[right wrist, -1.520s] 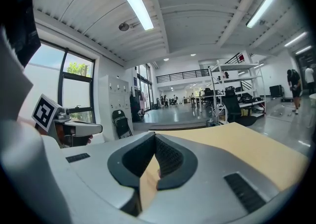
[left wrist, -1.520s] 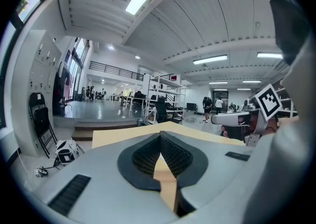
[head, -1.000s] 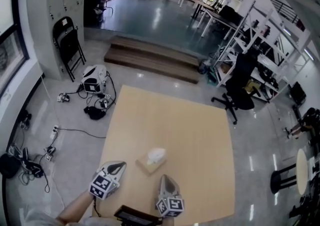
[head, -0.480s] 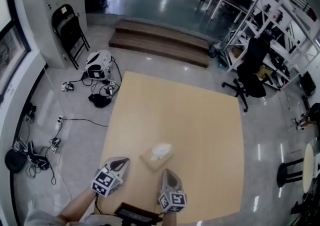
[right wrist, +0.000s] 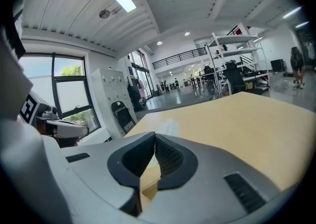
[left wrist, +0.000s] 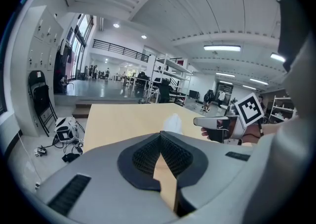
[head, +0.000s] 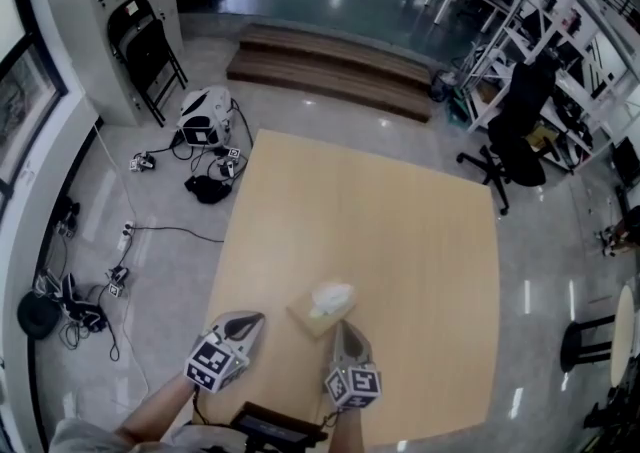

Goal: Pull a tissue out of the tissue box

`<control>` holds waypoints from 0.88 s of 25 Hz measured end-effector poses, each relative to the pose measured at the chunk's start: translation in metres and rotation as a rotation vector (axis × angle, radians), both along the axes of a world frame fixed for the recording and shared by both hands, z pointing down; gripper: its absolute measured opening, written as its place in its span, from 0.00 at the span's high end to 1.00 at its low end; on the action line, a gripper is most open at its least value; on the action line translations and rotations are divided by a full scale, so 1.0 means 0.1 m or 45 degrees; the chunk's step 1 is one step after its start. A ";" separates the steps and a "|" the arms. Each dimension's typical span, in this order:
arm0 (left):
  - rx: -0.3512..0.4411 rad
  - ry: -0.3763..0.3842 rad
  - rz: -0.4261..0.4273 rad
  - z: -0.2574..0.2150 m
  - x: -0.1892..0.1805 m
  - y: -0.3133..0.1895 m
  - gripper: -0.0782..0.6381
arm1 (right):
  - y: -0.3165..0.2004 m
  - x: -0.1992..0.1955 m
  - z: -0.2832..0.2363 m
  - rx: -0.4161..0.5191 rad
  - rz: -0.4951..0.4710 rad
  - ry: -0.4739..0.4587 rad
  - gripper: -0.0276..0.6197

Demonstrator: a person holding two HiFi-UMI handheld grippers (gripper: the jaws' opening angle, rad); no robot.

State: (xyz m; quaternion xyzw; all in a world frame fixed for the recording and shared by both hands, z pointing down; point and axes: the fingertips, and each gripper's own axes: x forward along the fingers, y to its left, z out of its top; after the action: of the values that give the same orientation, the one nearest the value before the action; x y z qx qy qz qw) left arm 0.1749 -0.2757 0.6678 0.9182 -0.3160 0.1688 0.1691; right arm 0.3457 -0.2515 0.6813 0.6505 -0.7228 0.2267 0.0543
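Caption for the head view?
Left gripper and right gripper, both shut, near the tissue box on a wooden table, a white tissue sticking up.

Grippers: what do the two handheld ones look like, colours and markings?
The left gripper and right gripper are matching pale grey shells tapering to a tip, with black ribbed pads inside and slotted vents. Each carries a cube of black-and-white square markers at its rear. A grey sleeve shows at the left arm.
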 end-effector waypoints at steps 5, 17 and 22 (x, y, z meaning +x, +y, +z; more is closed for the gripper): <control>-0.010 -0.006 0.005 0.04 -0.01 0.04 0.88 | -0.19 0.10 0.12 -0.025 0.000 -0.056 0.86; -0.019 -0.009 0.000 0.07 -0.03 0.09 0.88 | -0.57 0.16 0.45 -0.121 -0.023 -0.109 0.71; -0.019 -0.015 -0.010 0.09 -0.05 0.08 0.88 | -0.63 0.18 0.50 -0.123 -0.017 -0.087 0.71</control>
State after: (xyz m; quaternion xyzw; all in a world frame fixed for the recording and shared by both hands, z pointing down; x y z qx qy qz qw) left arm 0.1702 -0.2673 0.6769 0.9146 -0.3194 0.1757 0.1747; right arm 0.3635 -0.3149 0.7308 0.6343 -0.7168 0.2828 0.0625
